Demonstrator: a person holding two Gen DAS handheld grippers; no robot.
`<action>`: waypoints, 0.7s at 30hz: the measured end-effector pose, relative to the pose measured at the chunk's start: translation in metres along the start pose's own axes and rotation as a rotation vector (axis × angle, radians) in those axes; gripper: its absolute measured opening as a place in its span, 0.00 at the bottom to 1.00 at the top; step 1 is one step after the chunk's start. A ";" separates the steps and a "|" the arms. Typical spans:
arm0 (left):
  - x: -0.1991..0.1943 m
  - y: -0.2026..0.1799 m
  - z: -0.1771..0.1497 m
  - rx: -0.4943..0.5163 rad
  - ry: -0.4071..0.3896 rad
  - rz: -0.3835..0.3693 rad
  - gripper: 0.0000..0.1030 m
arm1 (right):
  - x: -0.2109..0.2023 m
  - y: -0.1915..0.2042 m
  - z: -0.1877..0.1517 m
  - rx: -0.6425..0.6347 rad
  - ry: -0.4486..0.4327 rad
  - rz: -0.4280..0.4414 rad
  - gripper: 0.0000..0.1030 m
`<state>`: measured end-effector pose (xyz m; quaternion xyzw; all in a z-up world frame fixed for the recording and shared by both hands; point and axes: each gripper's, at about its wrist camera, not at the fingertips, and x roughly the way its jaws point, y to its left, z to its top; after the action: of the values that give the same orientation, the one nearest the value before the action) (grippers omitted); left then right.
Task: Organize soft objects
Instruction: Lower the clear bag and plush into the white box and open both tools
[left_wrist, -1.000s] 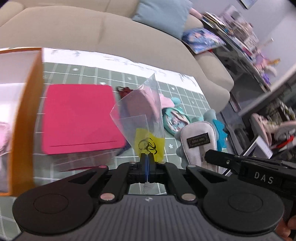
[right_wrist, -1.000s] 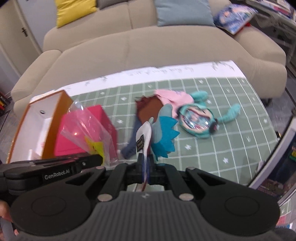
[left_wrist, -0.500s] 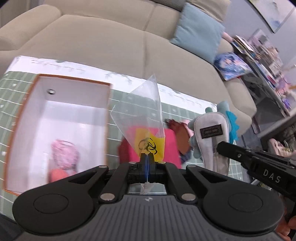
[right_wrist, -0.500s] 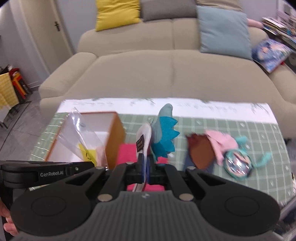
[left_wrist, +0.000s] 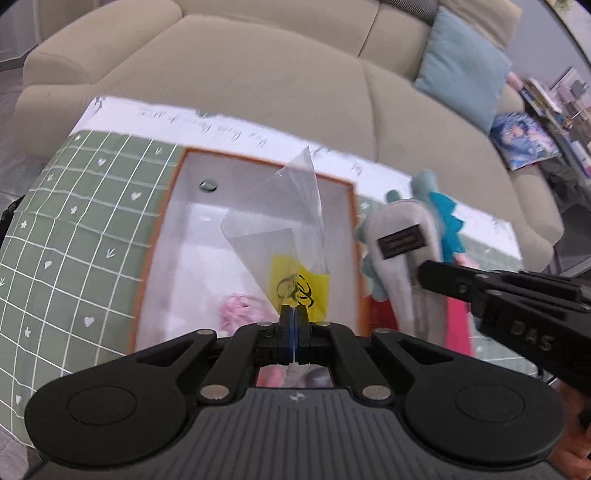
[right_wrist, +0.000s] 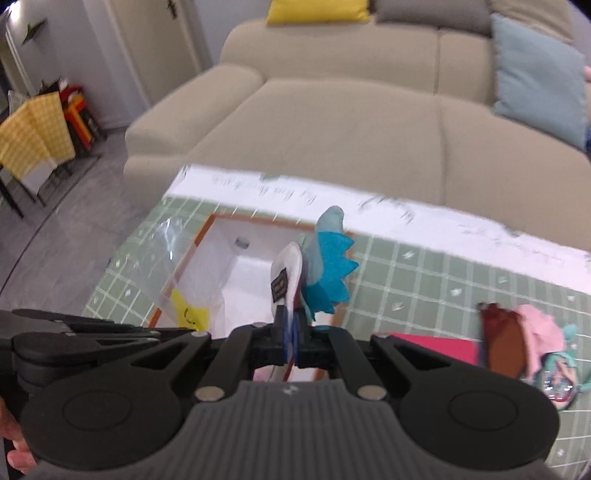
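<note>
1. Setting: a living room with a beige sofa (left_wrist: 280, 92) behind a low table covered by a green grid-patterned mat (left_wrist: 81, 236) with a white border strip along its far edge.
2. Sofa cushions: one light blue cushion (right_wrist: 539, 77) and one yellow cushion (right_wrist: 317, 9) resting against the backrest.
3. Storage box (left_wrist: 177, 206): open-topped, orange rim, white interior, resting on the mat. A pink soft item (left_wrist: 240, 314) lies inside near the closer end.
4. Left gripper (left_wrist: 293, 325): fingers pressed together on the lower edge of a clear plastic bag (left_wrist: 284, 225) bearing a yellow biohazard label. The bag stands up from the fingers, held above the box.
5. Right gripper (right_wrist: 290, 328): fingers clamped on a grey-and-teal plush toy (right_wrist: 321, 266) with blue felt spikes and a small dark tag. The toy is held upright over the right edge of the box, just beside the bag.
6. Pink flat sheet (right_wrist: 436, 347): lies on the mat to the right of the box.
7. Doll (right_wrist: 532, 339): brown, pink and teal parts, lying on the mat at the far right, well apart from the box.
</note>
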<state>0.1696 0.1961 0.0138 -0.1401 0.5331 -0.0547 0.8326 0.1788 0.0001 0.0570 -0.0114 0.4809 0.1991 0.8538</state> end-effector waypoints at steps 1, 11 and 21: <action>0.008 0.006 0.001 0.002 0.019 0.008 0.00 | 0.014 0.004 0.000 0.004 0.026 -0.002 0.00; 0.067 0.036 0.006 0.049 0.107 0.087 0.00 | 0.120 0.028 -0.016 -0.075 0.184 -0.060 0.00; 0.065 0.038 0.008 0.138 0.181 0.187 0.00 | 0.156 0.026 -0.028 -0.092 0.264 -0.131 0.00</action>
<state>0.2023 0.2180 -0.0503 -0.0267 0.6117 -0.0257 0.7902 0.2184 0.0690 -0.0825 -0.1081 0.5776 0.1617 0.7928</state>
